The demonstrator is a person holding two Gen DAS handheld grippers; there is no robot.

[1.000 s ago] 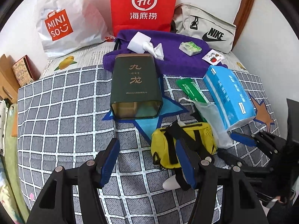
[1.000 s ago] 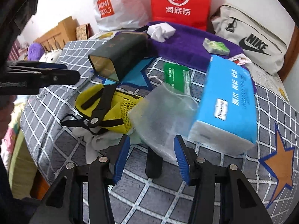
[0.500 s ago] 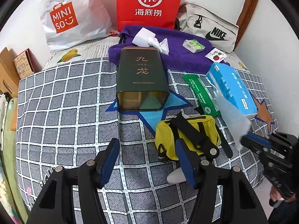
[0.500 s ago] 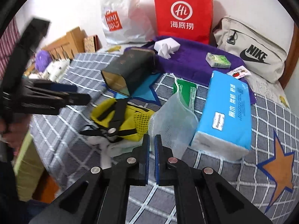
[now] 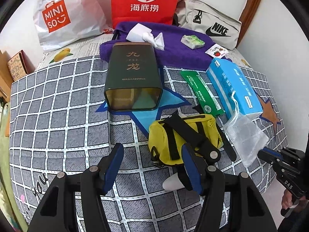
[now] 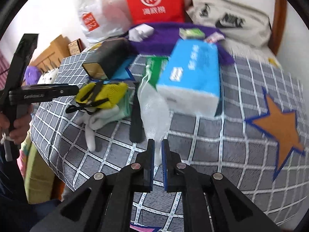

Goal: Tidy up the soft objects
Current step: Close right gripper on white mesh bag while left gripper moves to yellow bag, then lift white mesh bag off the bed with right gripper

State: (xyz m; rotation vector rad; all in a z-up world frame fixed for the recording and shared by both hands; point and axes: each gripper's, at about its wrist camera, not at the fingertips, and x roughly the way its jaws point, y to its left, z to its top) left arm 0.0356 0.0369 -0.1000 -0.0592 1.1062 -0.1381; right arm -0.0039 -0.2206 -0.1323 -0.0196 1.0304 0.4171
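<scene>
My right gripper (image 6: 158, 145) has the translucent mesh drawstring pouch (image 6: 152, 104) pinched by its near edge; the jaws stand almost together and are easing open a little, with the mesh between the pads. The pouch stretches forward from my fingertips toward the blue tissue pack (image 6: 190, 75), just ahead and to the right. My left gripper (image 5: 151, 161) holds nothing, its jaws about half apart over the checked bedspread (image 5: 58, 116). The yellow pouch with black straps (image 5: 183, 135) lies just ahead of my left gripper's right finger, touching it or nearly so. The dark green tin (image 5: 133, 79) lies on its side farther ahead, open mouth toward me.
</scene>
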